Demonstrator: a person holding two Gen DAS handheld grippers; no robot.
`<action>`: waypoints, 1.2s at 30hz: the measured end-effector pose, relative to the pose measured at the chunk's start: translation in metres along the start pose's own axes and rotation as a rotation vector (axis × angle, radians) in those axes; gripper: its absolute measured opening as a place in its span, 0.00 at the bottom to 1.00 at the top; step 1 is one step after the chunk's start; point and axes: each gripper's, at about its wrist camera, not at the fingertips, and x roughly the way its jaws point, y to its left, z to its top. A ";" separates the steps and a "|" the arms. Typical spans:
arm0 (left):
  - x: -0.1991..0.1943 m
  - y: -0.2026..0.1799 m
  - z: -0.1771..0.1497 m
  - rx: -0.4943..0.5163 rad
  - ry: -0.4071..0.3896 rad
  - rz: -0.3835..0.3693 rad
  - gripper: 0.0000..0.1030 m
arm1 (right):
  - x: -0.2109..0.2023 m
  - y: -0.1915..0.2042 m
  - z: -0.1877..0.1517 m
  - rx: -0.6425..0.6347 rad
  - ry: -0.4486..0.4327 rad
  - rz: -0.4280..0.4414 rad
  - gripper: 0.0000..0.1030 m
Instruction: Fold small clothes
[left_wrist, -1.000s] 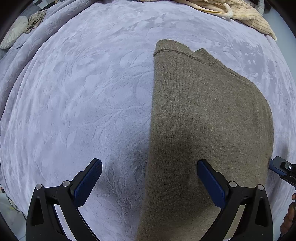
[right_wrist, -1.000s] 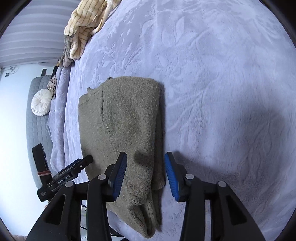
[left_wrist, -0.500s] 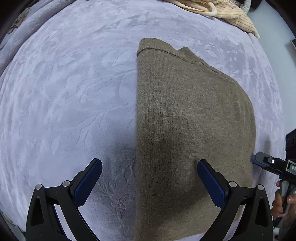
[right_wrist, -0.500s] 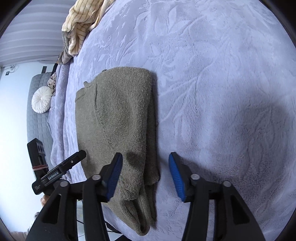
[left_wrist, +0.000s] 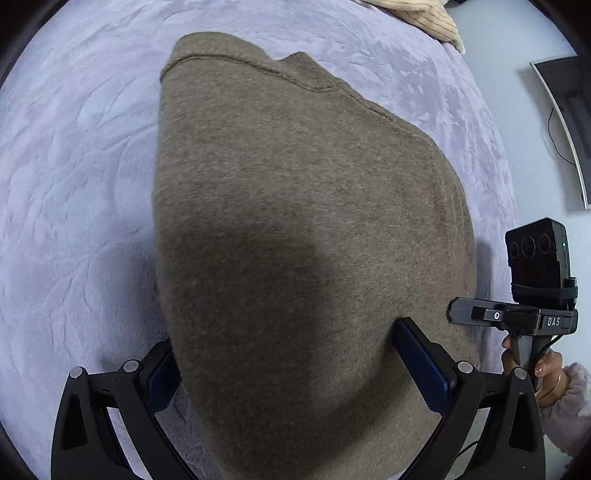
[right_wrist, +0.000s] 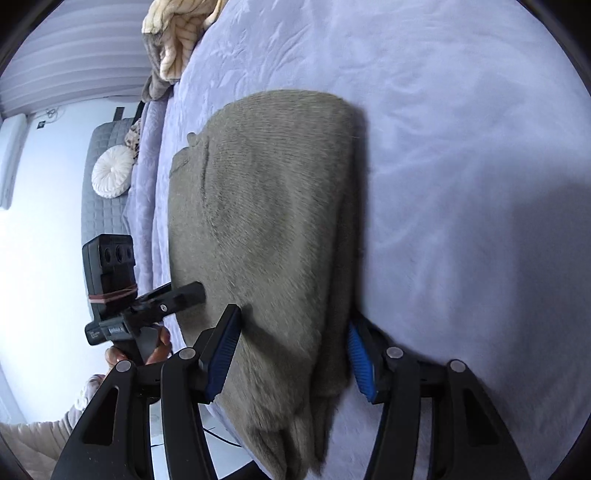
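Left wrist view showed the left hand-held gripper (left_wrist: 295, 363) low over the near end of a folded olive-brown sweater (left_wrist: 295, 206), its jaws spread wide. The sweater lay flat on a lilac bedspread (left_wrist: 74, 166) with an embossed leaf pattern, running straight ahead of that gripper. The blue pad (left_wrist: 421, 362) on one finger pressed down on the knit, and the other finger sat half hidden at the sweater's near left edge, so the cloth filled most of the gap between them. I could not tell whether the fingers had any of the fabric pinched yet. To its right, just past the sweater's edge, the right hand-held gripper (left_wrist: 454, 314) poked in with a black camera block strapped above it.

From the right wrist view, the right hand-held gripper (right_wrist: 291, 354) was also open wide, straddling the near end of the sweater (right_wrist: 266, 221): one blue-padded finger sat on top of the knit, the other at the folded edge where cloth met bedspread (right_wrist: 461, 184). The sweater stretched ahead of it, and a loose end drooped over the bed's near edge beneath the fingers. To its left, the left hand-held gripper (right_wrist: 197, 290) touched the sweater's far side. Far ahead and left, a cream striped garment (right_wrist: 177, 40) was bunched at the edge of the bed.
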 end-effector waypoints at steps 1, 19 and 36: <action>0.002 -0.002 0.000 0.011 -0.001 0.013 1.00 | 0.005 0.001 0.003 0.000 -0.001 0.009 0.61; -0.081 -0.029 -0.042 0.054 -0.123 -0.029 0.42 | -0.005 0.049 -0.028 0.080 0.000 0.258 0.30; -0.160 0.025 -0.177 0.067 -0.124 -0.020 0.42 | 0.036 0.127 -0.131 0.031 -0.025 0.222 0.30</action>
